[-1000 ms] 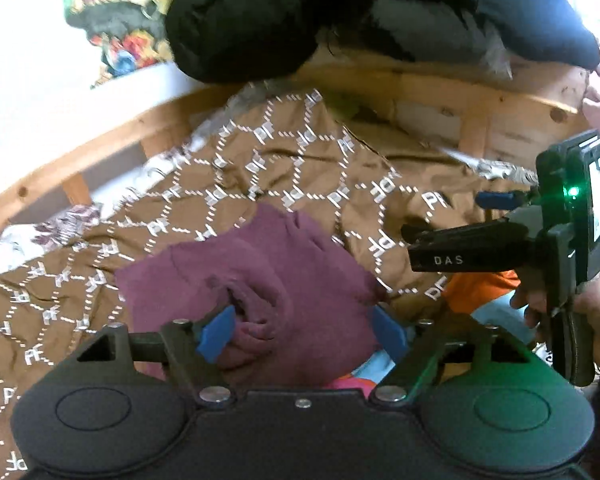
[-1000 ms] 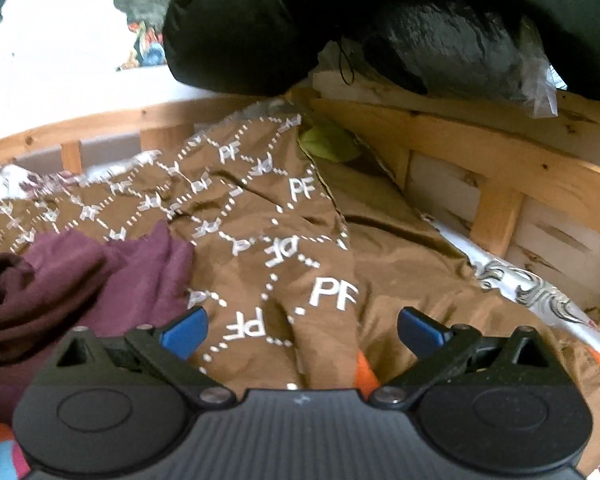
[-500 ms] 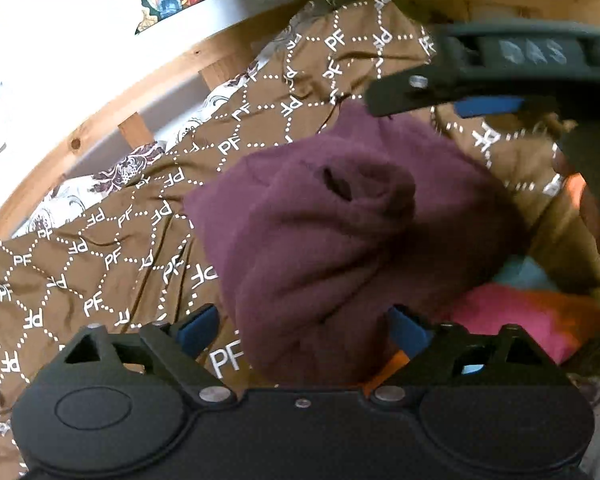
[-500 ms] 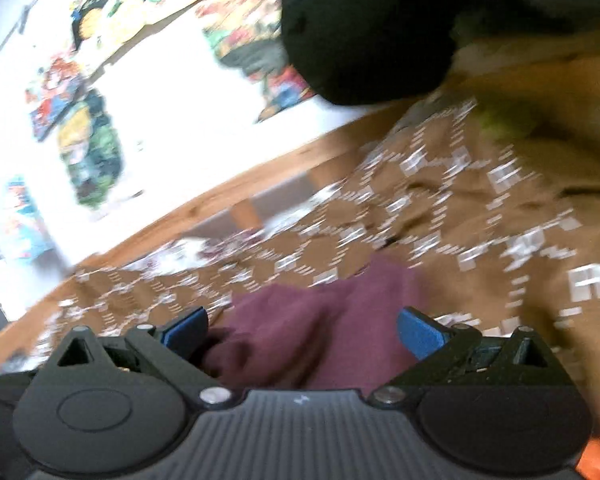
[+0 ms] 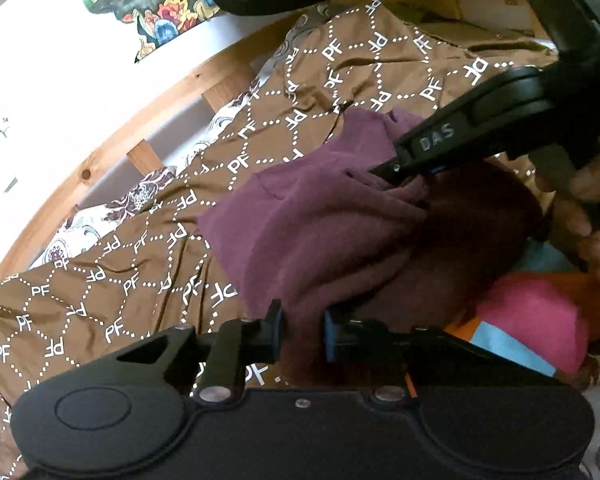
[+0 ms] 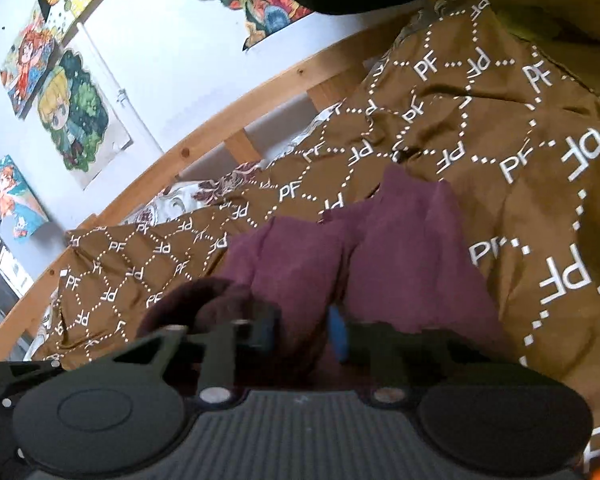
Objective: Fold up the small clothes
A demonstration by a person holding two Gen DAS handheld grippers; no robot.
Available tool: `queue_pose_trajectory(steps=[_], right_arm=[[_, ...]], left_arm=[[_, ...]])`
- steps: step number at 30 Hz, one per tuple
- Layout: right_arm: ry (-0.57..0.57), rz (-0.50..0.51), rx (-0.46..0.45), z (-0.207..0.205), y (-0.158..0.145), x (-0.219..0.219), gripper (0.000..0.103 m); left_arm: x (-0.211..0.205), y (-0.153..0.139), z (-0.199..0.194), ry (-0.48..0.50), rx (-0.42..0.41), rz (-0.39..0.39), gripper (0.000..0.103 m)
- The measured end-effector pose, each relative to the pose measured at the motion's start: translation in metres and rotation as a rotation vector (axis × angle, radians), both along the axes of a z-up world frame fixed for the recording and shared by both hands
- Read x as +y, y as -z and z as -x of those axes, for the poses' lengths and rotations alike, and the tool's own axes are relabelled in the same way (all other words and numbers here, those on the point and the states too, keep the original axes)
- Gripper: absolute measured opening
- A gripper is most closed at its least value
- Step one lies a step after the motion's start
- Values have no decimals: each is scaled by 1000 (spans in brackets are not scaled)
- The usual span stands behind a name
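Both claws, left claw (image 5: 302,334) and right claw (image 6: 304,330), have just closed, pinching the rumpled maroon garment (image 5: 320,220).

Both fisheye views sit just behind their own fingers, close above the bed and angled downward toward the wooden rail (image 5: 112,152) and wall. They share the maroon garment (image 5: 324,224) on the brown patterned sheet (image 6: 540,128). The left wrist view also catches the right gripper (image 5: 396,168) entering from its right edge.

white wall (image 6: 172,60) with cartoon posters (image 6: 74,114); wooden bed rail (image 6: 204,136) below.
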State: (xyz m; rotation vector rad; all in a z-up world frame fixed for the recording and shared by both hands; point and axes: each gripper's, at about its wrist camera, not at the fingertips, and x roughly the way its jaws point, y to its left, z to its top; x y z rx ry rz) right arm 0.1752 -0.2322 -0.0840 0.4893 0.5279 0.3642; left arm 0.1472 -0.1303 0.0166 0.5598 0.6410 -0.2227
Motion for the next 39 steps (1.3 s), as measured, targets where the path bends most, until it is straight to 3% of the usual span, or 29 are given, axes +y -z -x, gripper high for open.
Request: queue_pose_trajectory(steps=[1,2,8,12,17,23,30,34,38,39], right_arm=[[1,-1,-13,1,-1,1,10],[3,12,-31,4,-2,3,8],[55,104,-175,24,-29,2,7],[115,219,-261,40,-48,0,6],[170,333,-310,52,-64,-8,6],[200,339,-186,52,-57,-34,7],[166,232,-14,41,-25,-49,7],[161,151,45,38,-13,-55,8],[166,198,42,40,-15,-50,9],[166,204,45,40,-15,-48,9]], left_arm=[[-2,-1,2,8,-6,-1,18],[-2,-2,4,16,-10,1,18],[-14,-13,8,61,-18,46,16],[-30,-16,4,100,-13,71,16],[-51,-18,6,177,-27,75,16],[-57,-14,8,225,-3,105,16],[-41,-10,15,232,30,149,17],[-24,-13,11,203,72,249,22],[-7,-21,7,179,116,355,28],[-3,-23,7,176,122,378,35]])
